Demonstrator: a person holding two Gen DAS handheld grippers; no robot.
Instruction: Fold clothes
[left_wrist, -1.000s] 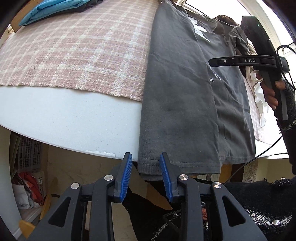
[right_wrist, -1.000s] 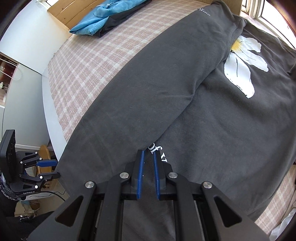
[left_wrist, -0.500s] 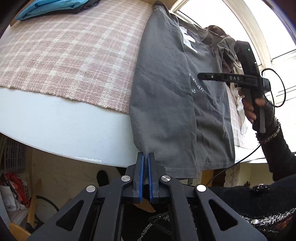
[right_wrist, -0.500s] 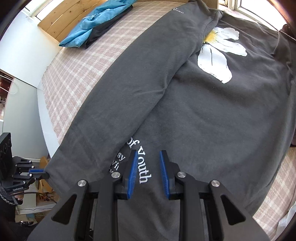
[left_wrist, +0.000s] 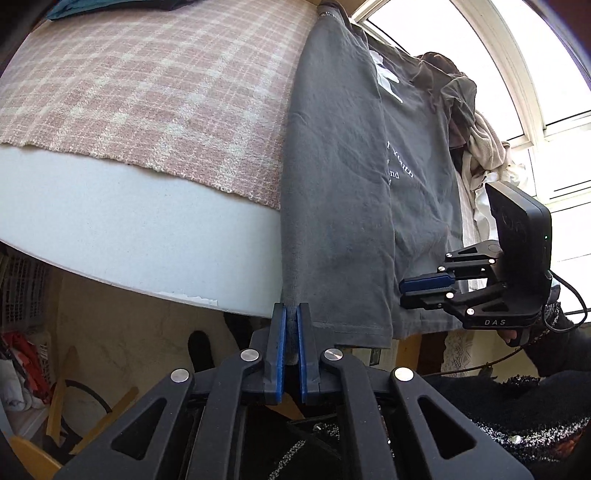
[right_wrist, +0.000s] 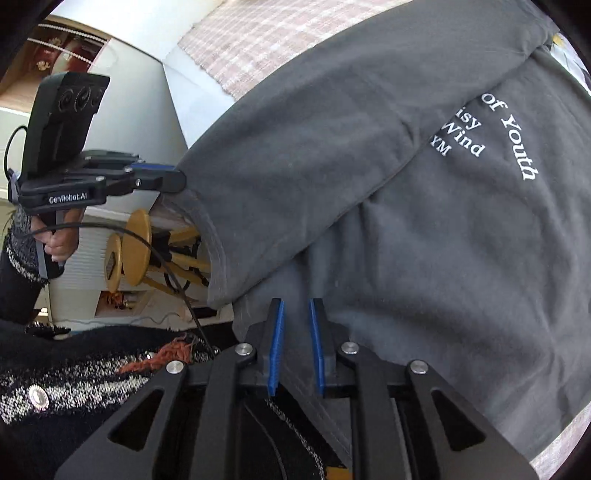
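Observation:
A dark grey T-shirt (left_wrist: 332, 184) with white lettering lies lengthwise on a pink plaid cloth (left_wrist: 147, 92), its left side folded over the middle. Its hem hangs over the white table edge (left_wrist: 129, 229). My left gripper (left_wrist: 291, 310) is shut on the hem's left corner; the right wrist view shows the same left gripper (right_wrist: 173, 181) pinching that corner. My right gripper (right_wrist: 295, 308) is open at the bottom hem of the T-shirt (right_wrist: 406, 240), with fabric lying between its blue pads. In the left wrist view the right gripper (left_wrist: 410, 291) sits at the hem's right part.
A pile of crumpled clothes (left_wrist: 465, 118) lies by the window at the far right. Folded blue clothes (left_wrist: 74, 3) sit at the far left. A wooden stool (right_wrist: 136, 247) and a laundry basket (left_wrist: 22, 288) stand below the table. The person's dark sweater (right_wrist: 92, 369) is close behind the grippers.
The left gripper closed on the hem corner and holds it. The right gripper opened and moved from the shirt's middle back down to the bottom hem.

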